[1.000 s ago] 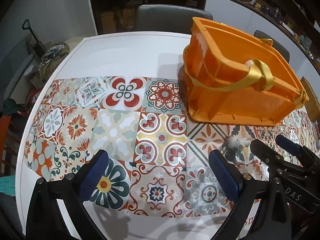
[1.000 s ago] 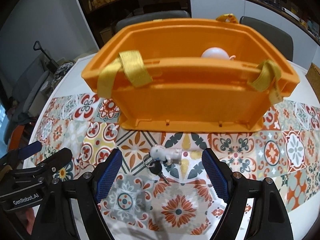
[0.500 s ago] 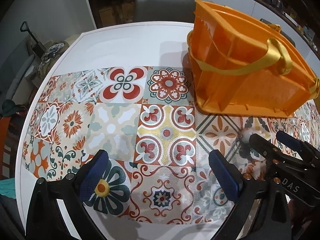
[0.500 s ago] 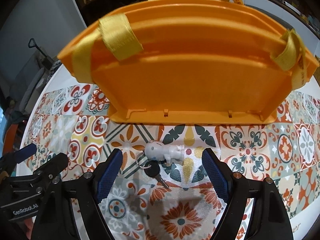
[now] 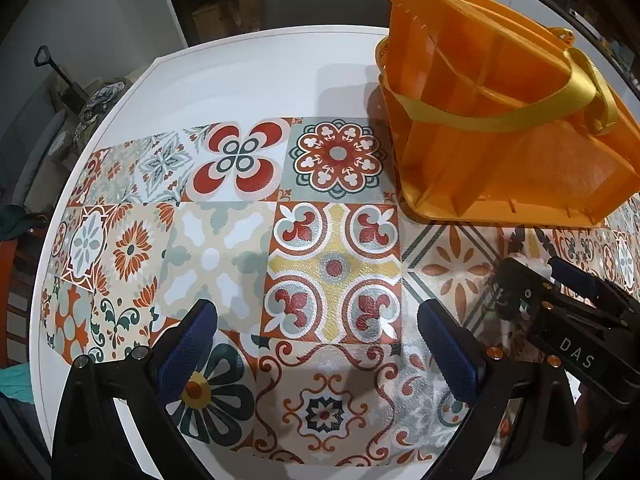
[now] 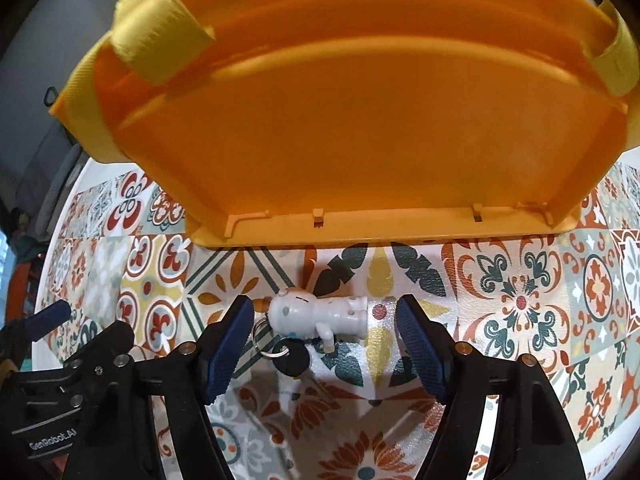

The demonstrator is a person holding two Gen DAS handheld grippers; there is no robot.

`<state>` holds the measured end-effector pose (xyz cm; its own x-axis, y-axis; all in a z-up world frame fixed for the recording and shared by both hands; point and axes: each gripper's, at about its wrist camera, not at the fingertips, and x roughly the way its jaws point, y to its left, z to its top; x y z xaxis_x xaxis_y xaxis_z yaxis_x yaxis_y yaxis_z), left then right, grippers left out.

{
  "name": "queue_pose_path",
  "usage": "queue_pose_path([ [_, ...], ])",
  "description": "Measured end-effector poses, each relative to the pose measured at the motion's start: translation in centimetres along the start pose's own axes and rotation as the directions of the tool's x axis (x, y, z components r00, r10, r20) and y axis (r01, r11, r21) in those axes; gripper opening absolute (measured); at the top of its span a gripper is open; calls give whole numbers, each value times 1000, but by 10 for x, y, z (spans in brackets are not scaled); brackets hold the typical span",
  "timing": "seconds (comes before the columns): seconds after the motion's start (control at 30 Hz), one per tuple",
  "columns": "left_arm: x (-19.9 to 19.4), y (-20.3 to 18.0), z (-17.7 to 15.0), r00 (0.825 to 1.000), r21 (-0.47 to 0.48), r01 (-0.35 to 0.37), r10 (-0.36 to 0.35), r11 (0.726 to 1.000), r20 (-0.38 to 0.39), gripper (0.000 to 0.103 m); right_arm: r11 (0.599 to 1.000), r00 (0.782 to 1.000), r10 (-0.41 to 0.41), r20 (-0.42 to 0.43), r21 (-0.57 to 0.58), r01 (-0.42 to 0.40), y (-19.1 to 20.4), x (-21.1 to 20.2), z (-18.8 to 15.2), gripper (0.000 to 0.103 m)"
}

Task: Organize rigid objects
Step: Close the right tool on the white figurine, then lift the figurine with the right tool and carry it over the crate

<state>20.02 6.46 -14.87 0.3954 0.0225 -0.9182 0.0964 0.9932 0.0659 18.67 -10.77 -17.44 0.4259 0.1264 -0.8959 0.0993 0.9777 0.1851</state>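
Observation:
A white toy figure keychain lies on its side on the patterned mat, with a ring and a black key attached. My right gripper is open and low over it, one blue pad on each side of the figure, not touching. The orange basket with yellow straps stands just behind it and fills the top of the right wrist view. In the left wrist view my left gripper is open and empty over the mat, left of the basket. The right gripper hides most of the figure there.
The patterned tile mat covers the near part of a white round table. A grey chair stands behind the table. The basket's near wall stands close in front of the right gripper.
My right gripper has moved forward and down, so the figure now lies between its pads and the basket looms larger. My left gripper has shifted slightly forward. Both stay open.

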Motion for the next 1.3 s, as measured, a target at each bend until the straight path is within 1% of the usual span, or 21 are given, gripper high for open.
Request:
queue_pose_path([
  [0.07,2,0,1,1000,0,-2,2,1000,-4,102,1000,1000,1,-4,0,-1,0,1,0,69],
  [0.13,3,0,1,1000,3,-6,6,1000,-4,102,1000,1000,-1,-3,0,1,-1,2,0,67],
  [0.3,4,-1,1,1000,4,-4,4,1000,-7,102,1000,1000,6,5,-9,-6,4,5,1,57],
  [0.4,2,-2,1,1000,8,-8,8,1000,-3,102,1000,1000,10,10,-8,-9,6,7,0,56],
  [0.5,-2,-3,2,1000,8,-8,8,1000,5,102,1000,1000,10,15,-5,-10,4,2,0,54],
  [0.7,-14,-6,-1,1000,18,-8,7,1000,20,102,1000,1000,16,14,2,-16,-3,-11,-5,54],
  [1.3,-53,-13,-8,998,20,16,-17,1000,62,102,1000,998,25,64,4,-26,-15,-67,-19,54],
])
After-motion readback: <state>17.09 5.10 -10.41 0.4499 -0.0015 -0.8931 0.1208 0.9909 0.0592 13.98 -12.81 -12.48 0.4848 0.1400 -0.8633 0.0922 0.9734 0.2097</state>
